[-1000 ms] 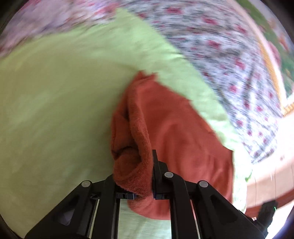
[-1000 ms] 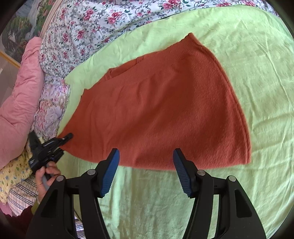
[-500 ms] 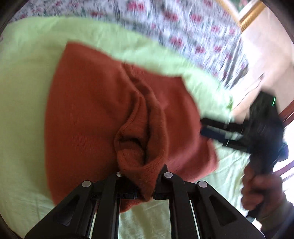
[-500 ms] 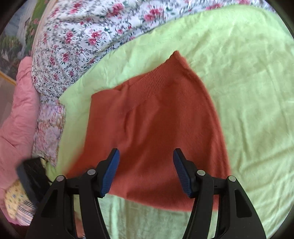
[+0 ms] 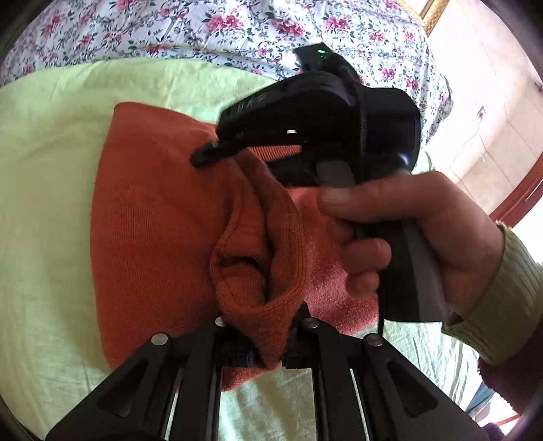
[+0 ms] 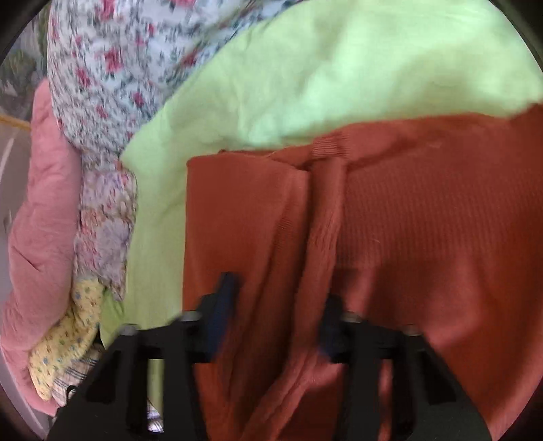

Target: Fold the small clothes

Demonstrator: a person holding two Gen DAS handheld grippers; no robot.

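A rust-orange knitted garment [image 5: 152, 217] lies on a light green sheet [image 5: 44, 142]. My left gripper [image 5: 268, 352] is shut on a bunched fold of the garment and holds it over the flat part. My right gripper [image 6: 275, 312] is open, its jaws wide apart, low over the garment [image 6: 424, 220], with a raised ridge of cloth between the blue-padded fingers [image 6: 220, 305]. The right gripper [image 5: 210, 154] also shows in the left wrist view, held in a hand just beyond the fold, its tips on the cloth.
A floral bedspread [image 5: 203, 30] lies beyond the green sheet. In the right wrist view a pink quilt [image 6: 37, 237] and patterned cloths [image 6: 68, 342] are piled at the left. A pale wall and wooden frame [image 5: 516, 200] stand at the right of the left wrist view.
My left gripper has carried the garment's fold across over the flat part. My right gripper has moved in close over the garment, beside the left one, and stays open.
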